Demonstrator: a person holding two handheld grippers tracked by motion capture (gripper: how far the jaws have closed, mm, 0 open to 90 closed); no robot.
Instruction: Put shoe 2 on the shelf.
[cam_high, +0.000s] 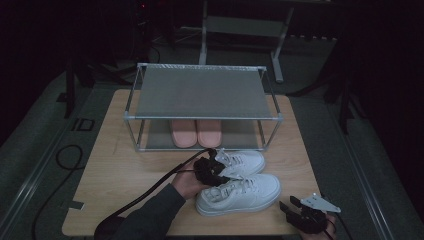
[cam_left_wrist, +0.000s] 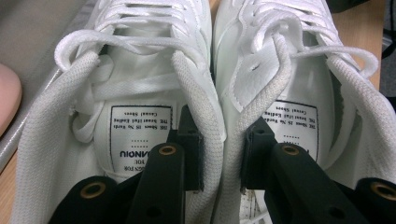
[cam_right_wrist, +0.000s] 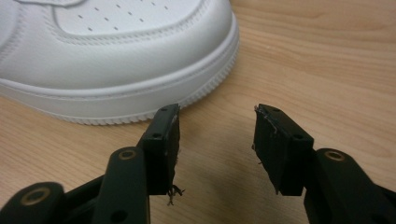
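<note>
Two white sneakers lie side by side on the wooden table (cam_high: 115, 170), the far sneaker (cam_high: 246, 161) just behind the near sneaker (cam_high: 247, 196). My left gripper (cam_high: 220, 173) reaches into their openings from the heel side. In the left gripper view one jaw sits inside the left shoe (cam_left_wrist: 140, 93) and the other inside the right shoe (cam_left_wrist: 299, 70). My left gripper (cam_left_wrist: 223, 154) is shut on the two touching inner collars. My right gripper (cam_high: 288, 202) hovers open and bare near the table's front right edge. In its own view my right gripper (cam_right_wrist: 217, 135) stands just short of a sneaker's toe (cam_right_wrist: 116, 60).
A metal two-tier shoe rack (cam_high: 200, 92) stands at the back of the table, with pink slippers (cam_high: 195, 132) on its lower shelf. A black cable (cam_high: 150, 192) trails from the left gripper toward the front edge. A slipper's pink edge (cam_left_wrist: 7, 98) borders the left gripper view.
</note>
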